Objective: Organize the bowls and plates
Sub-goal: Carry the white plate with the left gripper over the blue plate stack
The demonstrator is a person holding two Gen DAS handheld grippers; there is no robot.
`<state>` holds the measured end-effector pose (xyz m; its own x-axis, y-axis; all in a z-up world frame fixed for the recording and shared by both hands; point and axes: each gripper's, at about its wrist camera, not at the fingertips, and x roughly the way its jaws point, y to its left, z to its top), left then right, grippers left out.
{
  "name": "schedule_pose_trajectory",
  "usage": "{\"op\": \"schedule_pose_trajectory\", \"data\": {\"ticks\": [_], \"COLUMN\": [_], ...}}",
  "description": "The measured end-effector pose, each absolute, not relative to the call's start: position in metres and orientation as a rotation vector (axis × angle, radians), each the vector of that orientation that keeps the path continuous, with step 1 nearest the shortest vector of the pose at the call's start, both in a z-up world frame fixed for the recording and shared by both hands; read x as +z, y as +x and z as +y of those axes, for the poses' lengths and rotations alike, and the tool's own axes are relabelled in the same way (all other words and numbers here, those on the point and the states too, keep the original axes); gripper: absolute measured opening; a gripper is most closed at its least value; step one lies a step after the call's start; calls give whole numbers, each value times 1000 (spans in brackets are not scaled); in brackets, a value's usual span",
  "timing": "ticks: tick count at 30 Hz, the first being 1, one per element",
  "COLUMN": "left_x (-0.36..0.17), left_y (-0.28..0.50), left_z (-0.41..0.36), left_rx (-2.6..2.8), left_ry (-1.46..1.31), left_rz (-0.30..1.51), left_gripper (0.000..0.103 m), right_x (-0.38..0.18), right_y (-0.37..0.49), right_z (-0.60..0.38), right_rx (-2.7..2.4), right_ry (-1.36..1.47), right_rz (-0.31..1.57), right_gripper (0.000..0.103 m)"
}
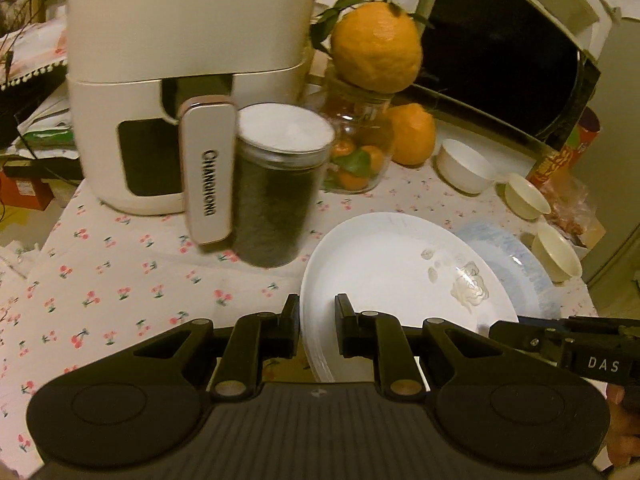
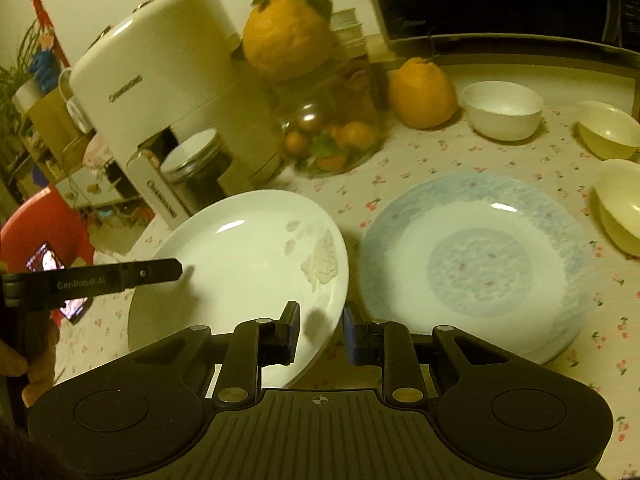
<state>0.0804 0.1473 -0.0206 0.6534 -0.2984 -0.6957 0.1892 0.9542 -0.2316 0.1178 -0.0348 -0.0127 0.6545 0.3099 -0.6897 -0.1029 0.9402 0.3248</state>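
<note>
A white plate with a pale flower print is held tilted above the cherry-print tablecloth. My left gripper is shut on its left rim. My right gripper is shut on its right rim. Each gripper shows in the other's view, the right one and the left one. A blue-patterned plate lies flat to the right. A white bowl and two cream bowls stand beyond it.
A white air fryer stands at the back left, with a dark jar in front. A glass jar of small oranges carries a large citrus. Another citrus and a microwave are behind.
</note>
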Motion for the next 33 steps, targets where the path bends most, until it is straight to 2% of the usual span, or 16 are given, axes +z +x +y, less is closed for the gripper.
{"op": "schedule_pose_trajectory", "data": {"ticks": [16,33], "left_x": [-21,-32], "left_y": [100,120], "left_z": [89,23], "left_rx": [-320,-342], "left_ry": [-151,-87], "left_rz": [829,861], "left_gripper": [16,16], "right_x": [0,-10], "right_y": [126,137], "right_z": [-99,-154], "right_rx": [137,-19], "right_ry": [362,416], "right_rz": [789,812], "right_gripper": [23,23]}}
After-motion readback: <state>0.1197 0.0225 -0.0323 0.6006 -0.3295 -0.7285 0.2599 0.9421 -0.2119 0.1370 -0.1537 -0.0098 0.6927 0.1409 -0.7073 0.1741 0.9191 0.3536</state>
